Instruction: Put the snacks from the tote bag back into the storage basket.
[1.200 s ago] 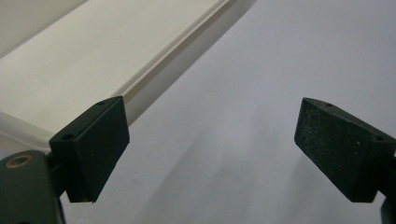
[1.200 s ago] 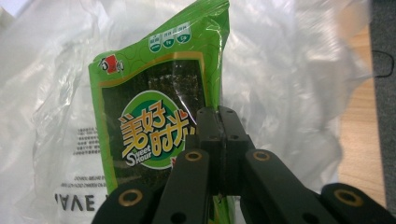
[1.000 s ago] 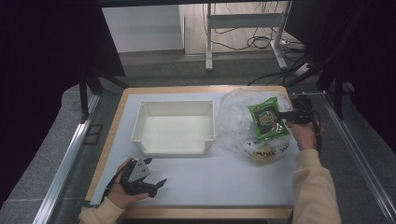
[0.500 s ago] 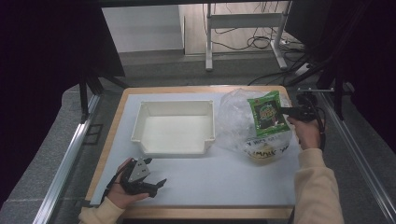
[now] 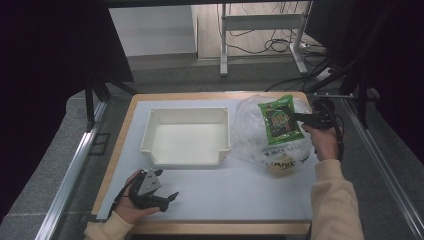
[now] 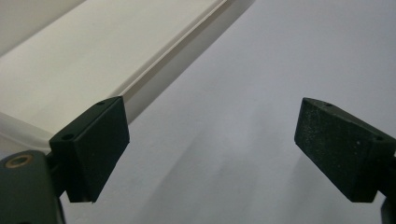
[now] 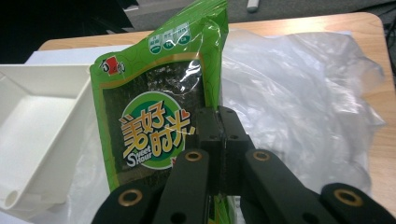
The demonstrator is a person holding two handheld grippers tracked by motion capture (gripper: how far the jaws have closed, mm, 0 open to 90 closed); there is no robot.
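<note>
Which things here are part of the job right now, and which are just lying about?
In the job:
- right gripper, shut on the green packet
- clear bag under the lifted packet
- white tray, empty, beside it

Lying about:
- bowl under the bag
- left gripper, open, resting on the table

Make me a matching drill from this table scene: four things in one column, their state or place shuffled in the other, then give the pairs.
Things:
1. green snack packet
2. white tray
3. left claw
4. clear plastic bag

States or places:
A. open, with nothing between its jaws, low over the table's near left part
B. crumpled on the table's right side, behind the packet
C. pinched at one edge by the shut right claw and lifted
D. sitting empty at the middle of the table

Pairs: 1-C, 2-D, 3-A, 4-B
</note>
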